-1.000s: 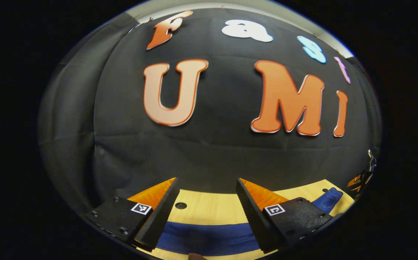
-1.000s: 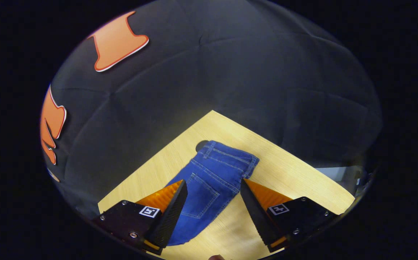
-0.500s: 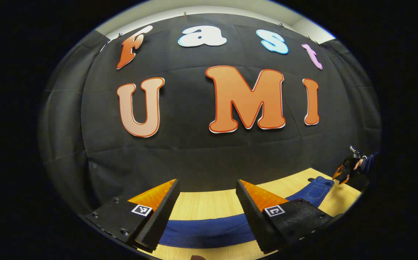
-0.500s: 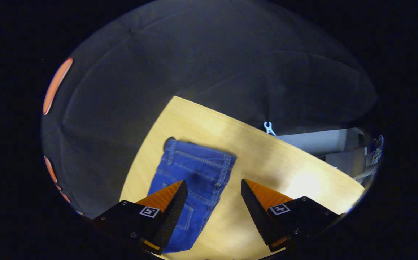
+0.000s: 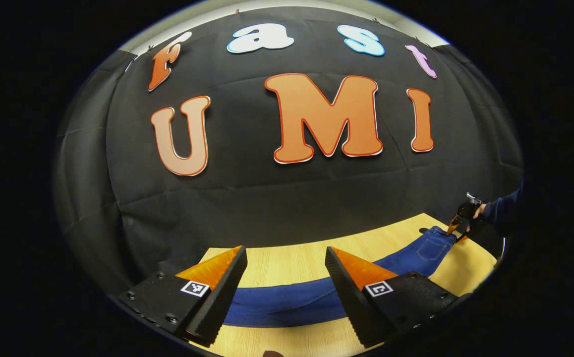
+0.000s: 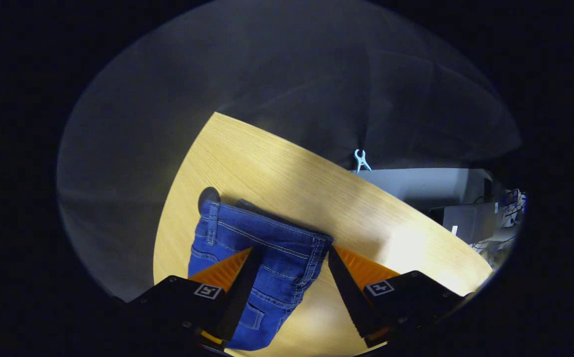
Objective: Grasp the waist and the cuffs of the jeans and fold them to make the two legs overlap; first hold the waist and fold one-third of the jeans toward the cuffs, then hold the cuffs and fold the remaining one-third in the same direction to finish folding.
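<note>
Blue jeans (image 6: 262, 258) flat on wooden tabletop (image 6: 287, 173), right tongs (image 6: 289, 255) spread over waist corner, left tongs (image 5: 285, 255) spread above leg (image 5: 287, 302), nothing pinched, right tongs far off at waist.

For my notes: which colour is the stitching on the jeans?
Light, pale stitching on blue denim jeans, clearest in the right gripper view.

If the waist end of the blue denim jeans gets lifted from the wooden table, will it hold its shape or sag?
The blue denim jeans would probably sag: they lie flat and limp along the wooden table, and the leg curves softly. The stitched waistband looks thicker, so it should offer a firmer pinch between the open right gripper fingers. Rolling seems unlikely.
</note>
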